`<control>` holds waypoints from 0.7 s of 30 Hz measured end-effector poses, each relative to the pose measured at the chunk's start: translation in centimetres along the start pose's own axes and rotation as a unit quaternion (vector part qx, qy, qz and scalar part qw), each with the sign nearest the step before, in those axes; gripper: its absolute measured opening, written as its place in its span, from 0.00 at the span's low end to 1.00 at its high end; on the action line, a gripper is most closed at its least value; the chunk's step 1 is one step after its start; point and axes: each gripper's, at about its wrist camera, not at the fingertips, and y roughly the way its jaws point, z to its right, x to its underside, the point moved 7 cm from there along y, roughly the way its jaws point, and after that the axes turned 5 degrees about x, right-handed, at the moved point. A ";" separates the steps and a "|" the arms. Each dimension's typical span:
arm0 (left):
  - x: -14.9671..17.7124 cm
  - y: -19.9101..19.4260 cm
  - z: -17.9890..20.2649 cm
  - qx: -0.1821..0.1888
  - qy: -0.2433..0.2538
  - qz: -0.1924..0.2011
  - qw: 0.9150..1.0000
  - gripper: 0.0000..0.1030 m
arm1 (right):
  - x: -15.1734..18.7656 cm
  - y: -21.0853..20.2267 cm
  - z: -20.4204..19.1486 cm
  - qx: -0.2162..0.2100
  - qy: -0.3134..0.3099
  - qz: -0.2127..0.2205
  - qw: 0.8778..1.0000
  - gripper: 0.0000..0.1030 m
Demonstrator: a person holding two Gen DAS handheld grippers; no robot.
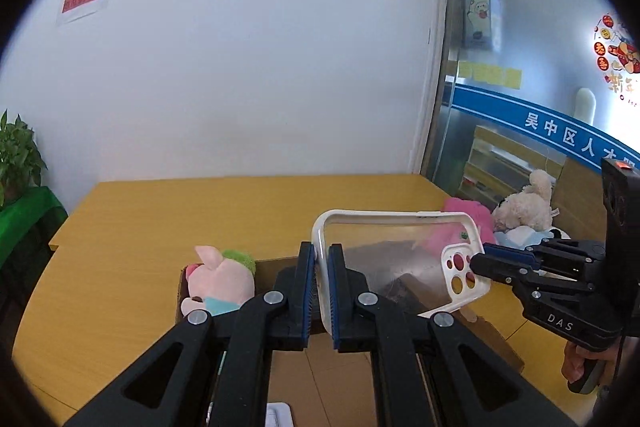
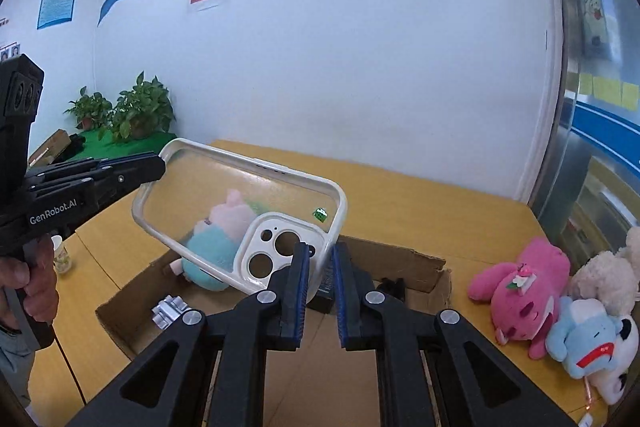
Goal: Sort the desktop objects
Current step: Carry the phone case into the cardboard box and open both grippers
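A clear phone case with a white rim [image 1: 400, 259] is held in the air above an open cardboard box [image 2: 392, 263]. My left gripper [image 1: 323, 259] is shut on its plain end. My right gripper [image 2: 321, 259] is shut on its camera-cutout end [image 2: 276, 247]. It also shows in the left wrist view [image 1: 486, 263], as does the left gripper in the right wrist view [image 2: 158, 163]. A pink pig plush [image 1: 220, 279] lies in the box and shows through the case [image 2: 224, 227].
The box on the yellow table [image 1: 160, 219] also holds a metal part [image 2: 168, 311] and dark items [image 2: 392, 285]. Pink [image 2: 524, 283], white [image 2: 608, 271] and blue [image 2: 588, 335] plush toys lie at the table's right. A paper cup [image 2: 62, 255] stands left. Potted plants [image 2: 140, 111] stand beyond.
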 end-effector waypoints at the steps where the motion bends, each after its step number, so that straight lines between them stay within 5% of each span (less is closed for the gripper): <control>1: 0.4 0.9 -0.1 0.003 -0.007 -0.013 1.000 0.05 | 0.4 1.5 0.1 -0.006 -0.004 -0.018 1.000 0.11; 6: 4.6 6.9 -2.2 -0.025 -0.031 -0.104 0.994 0.05 | 4.5 9.9 1.3 -0.031 0.012 -0.121 0.992 0.10; 10: 8.9 10.8 -4.8 -0.040 -0.072 -0.181 0.980 0.05 | 7.7 14.6 1.2 -0.060 0.036 -0.189 0.980 0.10; 15: 13.4 14.2 -5.3 -0.035 -0.087 -0.264 0.960 0.05 | 10.1 18.4 0.9 -0.065 0.044 -0.257 0.963 0.10; 21: 15.9 15.8 -5.6 -0.043 -0.082 -0.314 0.945 0.05 | 13.3 20.8 1.0 -0.066 0.052 -0.323 0.943 0.10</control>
